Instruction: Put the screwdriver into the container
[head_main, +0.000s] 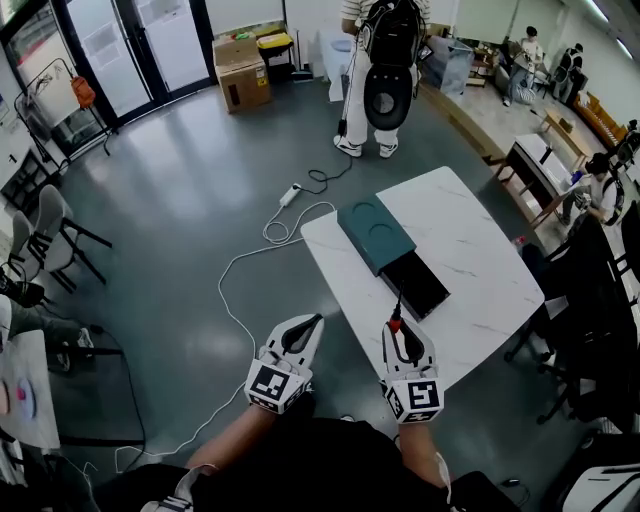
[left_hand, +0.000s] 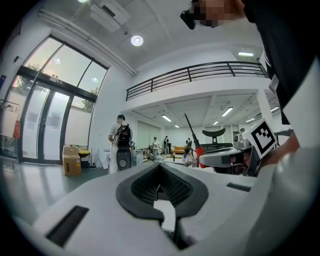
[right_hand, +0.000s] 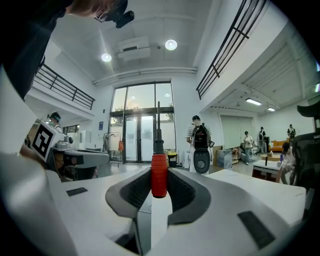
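While your right gripper (head_main: 406, 342) is clamped on the screwdriver's (right_hand: 159, 181) red handle, the shaft sticks out past the jaws toward the container (head_main: 420, 285) on the table (head_main: 470, 250). The tip is close to the container's near end, not inside it from what I can see. The container is a dark open tray with a teal lid (head_main: 372, 235) lying at its far end. Your left gripper (left_hand: 160, 167) hangs just off the table edge beside the right one, jaws pressed together with nothing in them.
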